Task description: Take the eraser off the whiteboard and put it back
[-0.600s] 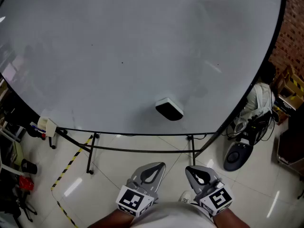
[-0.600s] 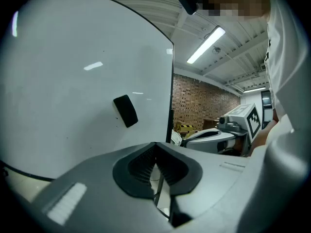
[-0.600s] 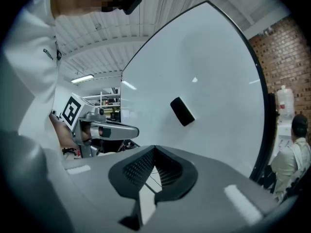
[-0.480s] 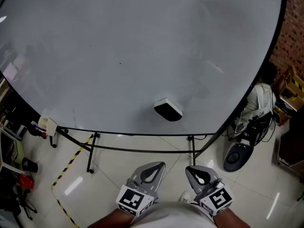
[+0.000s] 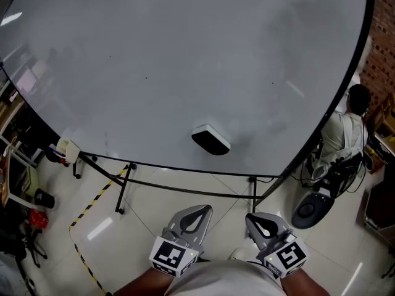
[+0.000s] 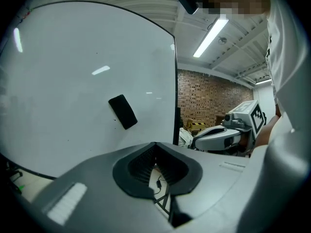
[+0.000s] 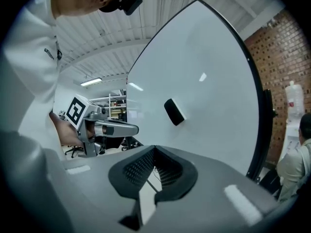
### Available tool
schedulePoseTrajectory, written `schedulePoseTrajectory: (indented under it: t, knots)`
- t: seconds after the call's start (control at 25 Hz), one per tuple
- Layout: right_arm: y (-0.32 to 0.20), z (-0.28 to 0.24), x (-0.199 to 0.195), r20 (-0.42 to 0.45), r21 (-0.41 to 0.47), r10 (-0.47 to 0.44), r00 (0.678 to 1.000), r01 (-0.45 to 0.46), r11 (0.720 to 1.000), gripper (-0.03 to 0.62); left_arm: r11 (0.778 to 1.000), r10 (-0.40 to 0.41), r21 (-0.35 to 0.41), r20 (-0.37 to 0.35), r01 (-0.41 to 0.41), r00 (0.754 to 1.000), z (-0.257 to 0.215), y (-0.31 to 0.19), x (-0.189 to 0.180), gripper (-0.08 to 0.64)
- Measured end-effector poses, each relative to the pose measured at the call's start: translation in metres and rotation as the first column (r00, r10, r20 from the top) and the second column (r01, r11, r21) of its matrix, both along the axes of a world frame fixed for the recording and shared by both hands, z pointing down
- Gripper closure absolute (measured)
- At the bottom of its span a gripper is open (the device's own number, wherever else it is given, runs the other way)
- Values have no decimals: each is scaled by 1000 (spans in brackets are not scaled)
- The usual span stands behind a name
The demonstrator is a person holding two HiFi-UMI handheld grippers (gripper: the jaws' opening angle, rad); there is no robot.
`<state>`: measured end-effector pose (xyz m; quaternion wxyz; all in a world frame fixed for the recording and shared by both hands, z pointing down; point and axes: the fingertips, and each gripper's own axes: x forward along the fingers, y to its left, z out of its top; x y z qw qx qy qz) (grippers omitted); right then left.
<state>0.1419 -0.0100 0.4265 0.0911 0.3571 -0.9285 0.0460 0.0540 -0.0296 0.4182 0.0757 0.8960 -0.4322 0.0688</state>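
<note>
Two claws sit low in the head view, side by side and close to the person's body. The left claw [image 5: 196, 217] and the right claw [image 5: 262, 222] both point towards the whiteboard [image 5: 154, 60], tilted only slightly downward. In each gripper view the ribbed pads are pressed together with nothing between them, so both claws are clenched and empty.

Ahead of them the eraser [image 5: 211, 140] clings to the whiteboard's face, low down and a little right of centre, just above the bottom edge. It is a dark block with a pale backing, set at a slant and well apart from either claw. The left gripper view shows the eraser [image 6: 123, 111] above and left of its closed pads. The right gripper view has it [image 7: 174, 111] above and slightly right.

Under the board are the black stand legs [image 5: 123, 190] on a pale tiled floor [image 5: 185, 193], which is crossed by a strip of yellow-and-black tape [image 5: 92, 211]. At the right, beside a brick wall [image 5: 379, 48], a person [image 5: 345, 128] sits among dark equipment — details there are too small to tell.
</note>
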Motion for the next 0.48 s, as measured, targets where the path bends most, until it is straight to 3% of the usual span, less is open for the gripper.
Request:
schedulePoseTrajectory:
  t: [0.24,0.48]
  knots:
    - [-7,8,-1,-2,-8,-40,999,40,999,591,999,-31,-23,18,31,999,8,-4,-1,543]
    - [-30,5,-15,-2,-11,22,1000,-22,1000,591,1000,19,2,4,-19,1000,-9,-35,-14,543]
